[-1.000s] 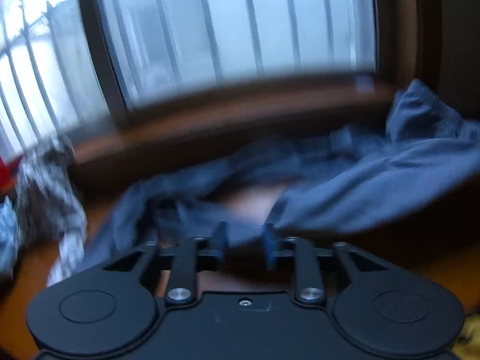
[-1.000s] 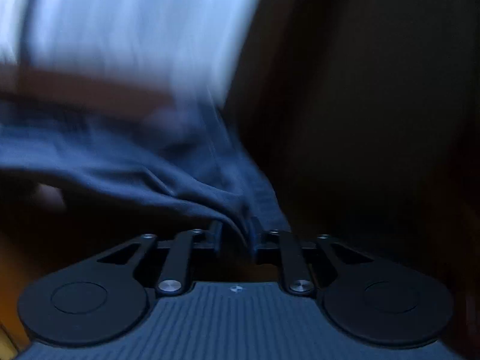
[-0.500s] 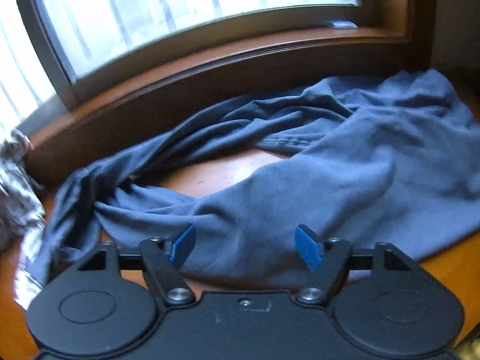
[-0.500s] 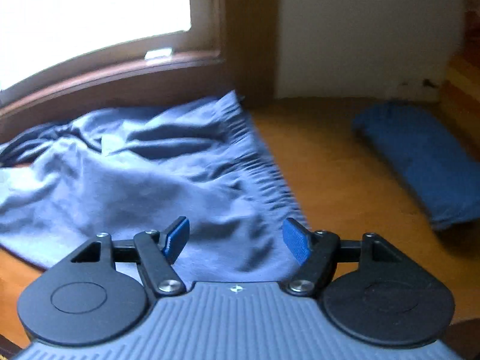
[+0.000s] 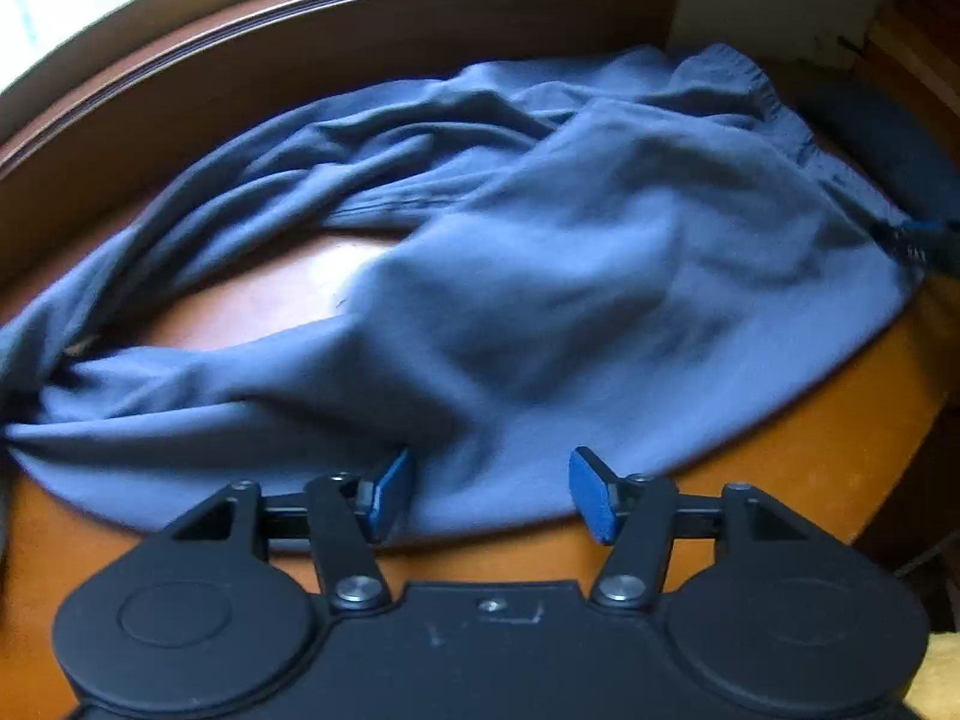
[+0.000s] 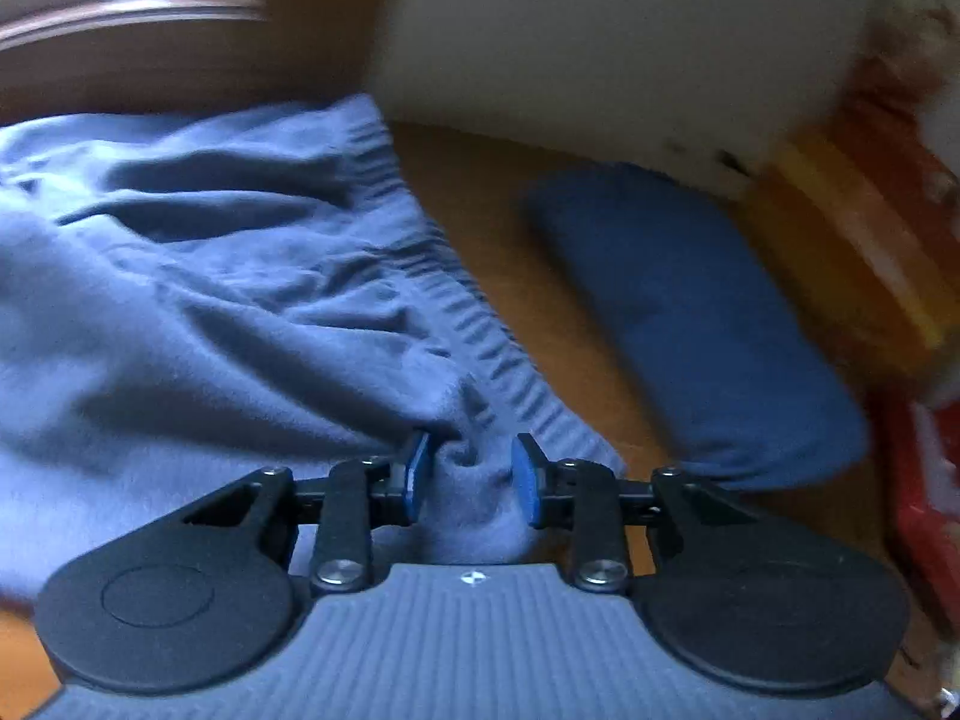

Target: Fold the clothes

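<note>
Left wrist view: window sill (image 5: 252,6) runs across the upper left, wood table (image 5: 798,468) below it. Blue-grey trousers (image 5: 540,276) sprawl over most of the table, rumpled, one leg curling round to the left edge with a bare patch of table inside the loop, waistband at upper right. Left gripper (image 5: 489,495) sits at bottom centre over the near hem of the trousers; its fingers (image 5: 387,495) have just been closing but stand apart, cloth lying between and under them, left pad touching a fold, right pad clear of it, so not clamped. At the right edge the other gripper's tip shows at the waistband corner, small and blurred. Dark blue folded cloth (image 5: 882,138) lies past the waistband in the upper right. Right wrist view, blurred: trousers (image 6: 210,276) fill the left half, gathered elastic waistband running diagonally from upper centre down to the gripper. Right gripper (image 6: 471,477) at bottom centre; its fingers (image 6: 528,483) have just been closing and a bunched ridge of waistband cloth stands between them, both pads pressing against it. To the right, the folded cloth (image 6: 708,324) lies flat on the table (image 6: 498,192), apart from the trousers. White wall (image 6: 600,42) behind; red and yellow blur at the far right, can't tell what.
</note>
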